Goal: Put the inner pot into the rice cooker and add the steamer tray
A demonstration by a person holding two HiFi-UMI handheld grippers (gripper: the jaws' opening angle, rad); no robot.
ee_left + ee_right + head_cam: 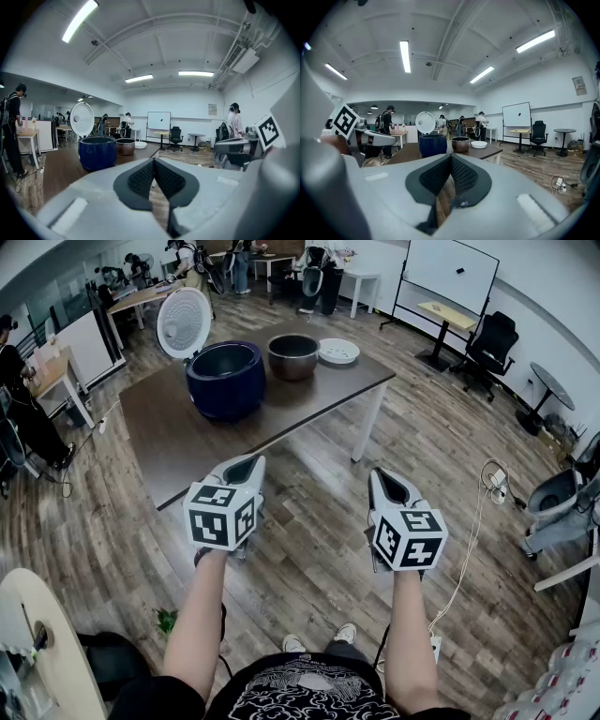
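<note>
Wood-plank flooring (309,559) spreads under my feet, and ahead of me stands a dark brown rectangular desk (169,427) on white legs. On its left part sits the dark blue round rice cooker (225,382), its body open at the top and its round white lid (184,322) hinged up behind it. Just beside the cooker, on its right, stands the bronze-brown metal inner pot (292,356), upright on the desk and outside the cooker. Right of the pot, near the desk's far corner, lies the white shallow round steamer tray (338,351); it is too small for me to make out its surface, so I take it for the tray by its shape alone.

I hold my left tongs (251,462) and my right tongs (378,475) side by side over the floor, short of the desk's near edge and well apart from everything on it. Both point toward the desk, tipped slightly downward. On each pair the ribbed black pads are pressed together at the tip with nothing between them.

Beyond the desk a white rolling whiteboard (450,273) and a black office chair (492,341) stand by the wall, and several people are at other desks in the background.
</note>
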